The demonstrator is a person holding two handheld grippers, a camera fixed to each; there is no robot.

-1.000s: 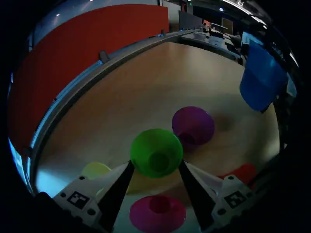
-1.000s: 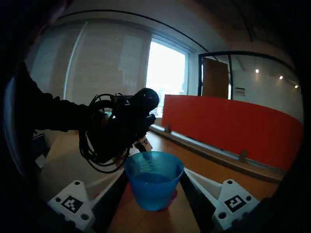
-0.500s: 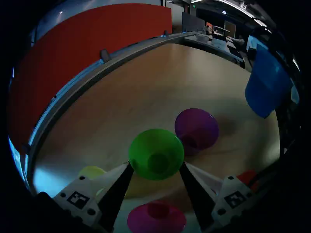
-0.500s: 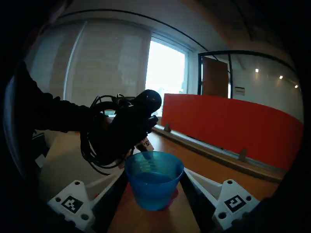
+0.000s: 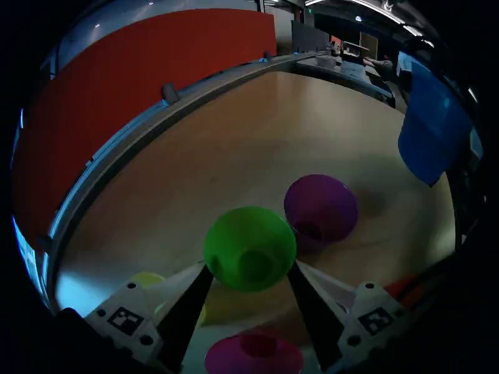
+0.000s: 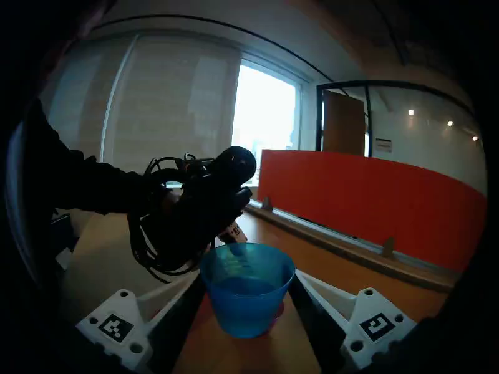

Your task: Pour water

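Steady the green plastic cup (image 5: pixel 250 240), clamped in the left gripper (image 5: pixel 249 268). Bring the translucent blue plastic cup of water (image 6: pixel 247 305), clamped in the right gripper (image 6: pixel 247 280), from upper right to directly above the green cup. Tilt slowly.

The left gripper (image 5: pixel 249 267) sits at the bottom centre of the left gripper view, its two fingers (image 5: pixel 187 305) angled inward and pressing on either side of a green cup (image 5: pixel 249 246); the right gripper (image 6: pixel 247 277) sits low centre in the right gripper view, clamped on a blue cup (image 6: pixel 246 299) that it holds upright; at the left middle of that view, a dark-sleeved arm (image 6: pixel 81 181) reaches in from the edge, its hand (image 6: pixel 187 215) wrapped round the left gripper's body.
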